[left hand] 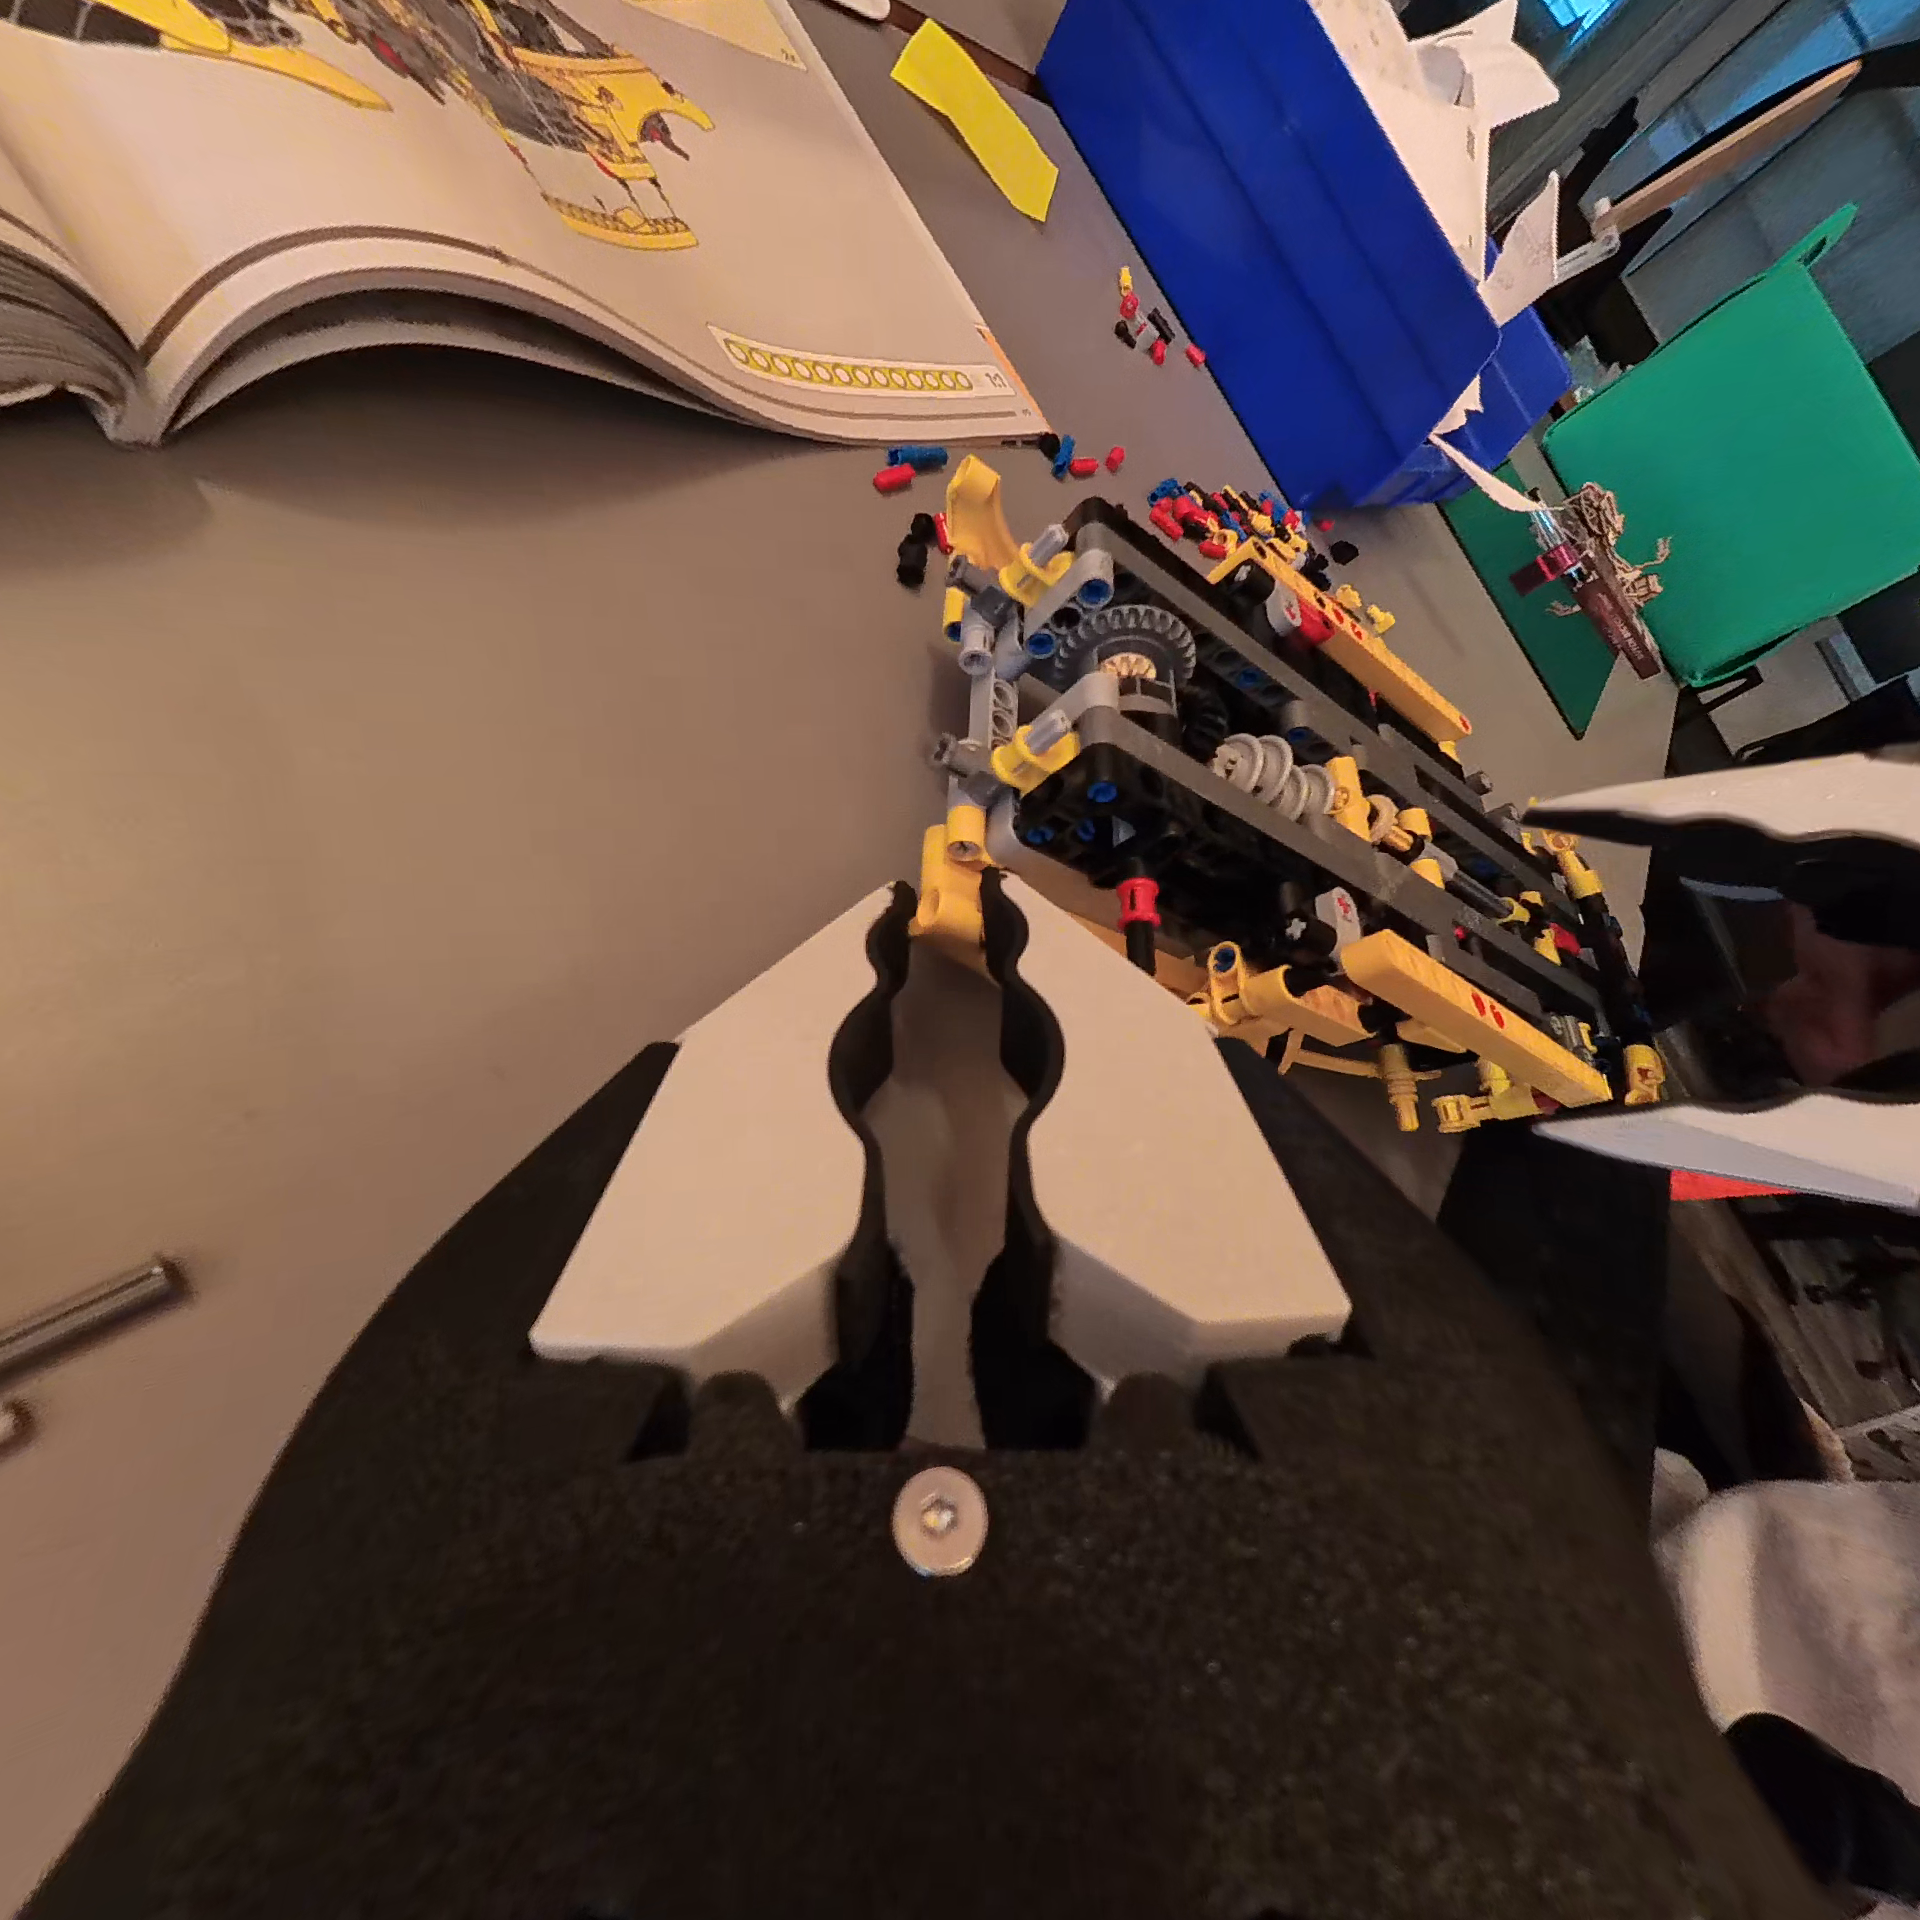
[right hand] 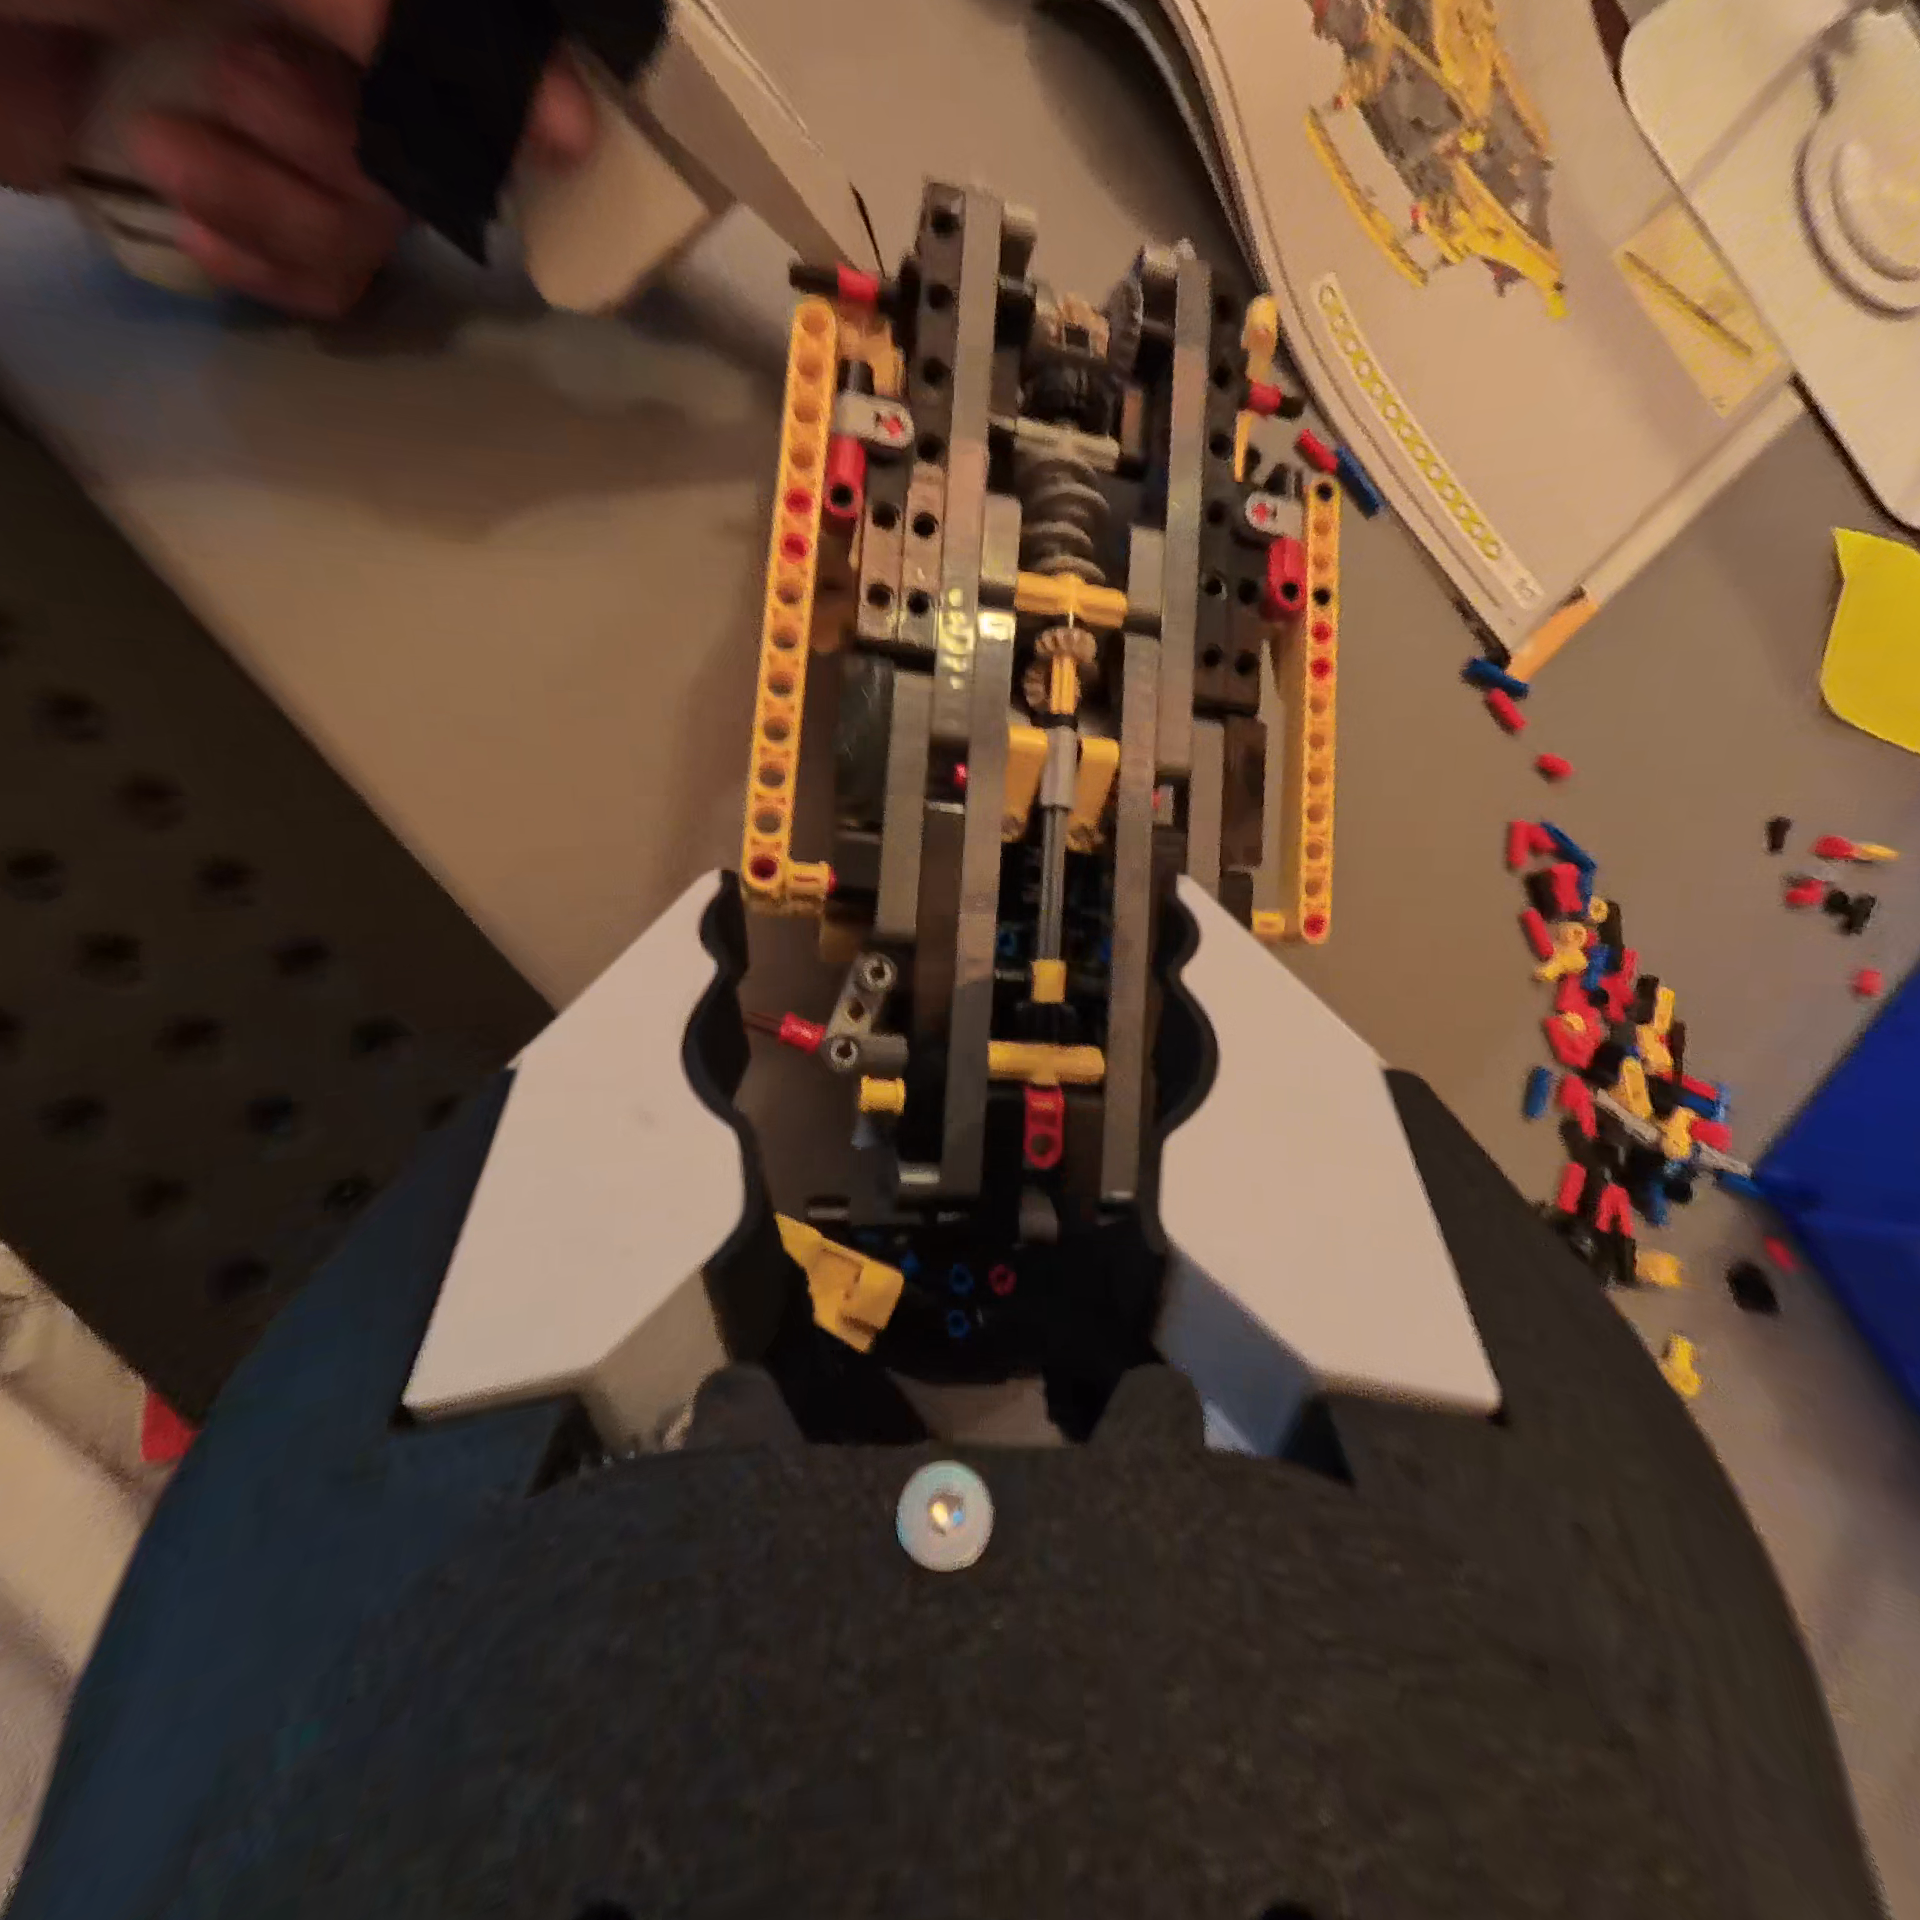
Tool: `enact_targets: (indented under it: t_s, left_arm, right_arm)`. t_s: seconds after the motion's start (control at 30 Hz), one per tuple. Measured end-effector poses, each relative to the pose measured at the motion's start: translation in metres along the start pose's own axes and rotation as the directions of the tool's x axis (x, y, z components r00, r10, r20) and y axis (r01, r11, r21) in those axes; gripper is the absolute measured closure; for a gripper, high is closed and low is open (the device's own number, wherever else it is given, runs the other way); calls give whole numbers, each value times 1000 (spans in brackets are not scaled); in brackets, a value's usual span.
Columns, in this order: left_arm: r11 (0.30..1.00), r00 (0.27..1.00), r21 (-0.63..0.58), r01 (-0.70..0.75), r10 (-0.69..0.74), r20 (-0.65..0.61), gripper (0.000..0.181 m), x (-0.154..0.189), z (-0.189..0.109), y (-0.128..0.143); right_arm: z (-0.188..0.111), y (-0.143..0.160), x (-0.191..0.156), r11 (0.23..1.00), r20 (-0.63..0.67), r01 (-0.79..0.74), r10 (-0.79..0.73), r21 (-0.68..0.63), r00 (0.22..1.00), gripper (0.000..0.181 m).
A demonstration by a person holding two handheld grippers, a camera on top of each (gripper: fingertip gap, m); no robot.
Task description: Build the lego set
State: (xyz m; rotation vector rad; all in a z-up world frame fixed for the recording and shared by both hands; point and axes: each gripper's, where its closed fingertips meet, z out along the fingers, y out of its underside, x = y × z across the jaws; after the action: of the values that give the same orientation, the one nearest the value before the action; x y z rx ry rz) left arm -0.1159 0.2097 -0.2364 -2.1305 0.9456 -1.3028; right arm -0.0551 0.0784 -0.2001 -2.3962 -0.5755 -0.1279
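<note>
Lying open in the upper left of the left wrist view: the picture book (left hand: 416, 260), showing what to build.

Pinching a yellow piece (left hand: 948, 899) at the near corner of the lego model (left hand: 1247, 790), in the middle of the frame, with the left claw (left hand: 951, 920) squeezed shut on it. Sitting on the gray table (left hand: 416, 831), that model, long and black and yellow. Hugging its far end at the right edge: the right claw (left hand: 1766, 935), clamped around the model's sides.

Probably pushing that yellow piece into place. Doing it well means:
- keeping the right claw tight so the model is not sliding
- pushing straight in, not twisting
- going softly, so the thin yellow bits nearby are not popping off

In the right wrist view, coming in from the upper left: the left claw (right hand: 675, 156) in a hand (right hand: 208, 156). Filling the middle: the model (right hand: 1039, 623), held between the right claw (right hand: 951, 925).

Lying loose on the table, not in any box: many little pieces (left hand: 1226, 520), red, blue, black and yellow. Standing in the upper right: a blue box (left hand: 1247, 208), with white paper (left hand: 1434, 104) poking out. Cannot tell what else is hiding inside.
</note>
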Motion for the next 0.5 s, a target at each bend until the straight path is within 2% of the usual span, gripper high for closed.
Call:
enact_targets:
  t_s: [0.13,0.2,0.3,0.4,0.5]
  left_arm:
    - [1000,1000,-1,2,-2,0,168,0,0,0]
    - [1000,1000,-2,-1,1,-3,168,1,0,1]
    - [1000,1000,-3,-9,9,4,168,1,0,1]
    - [1000,1000,2,-21,21,4,168,2,0,0]
    - [999,1000,20,-25,26,-13,169,6,-2,-3]
  right_arm:
    - [-10,16,13,997,-106,66,-70,-46,992,104]
    - [-18,21,20,996,-128,73,-79,-49,989,98]
    - [-16,23,8,999,9,-25,26,-42,1000,102]
    - [-6,31,14,990,44,-107,111,-93,993,101]
    - [3,35,10,976,124,-166,183,-141,975,107]
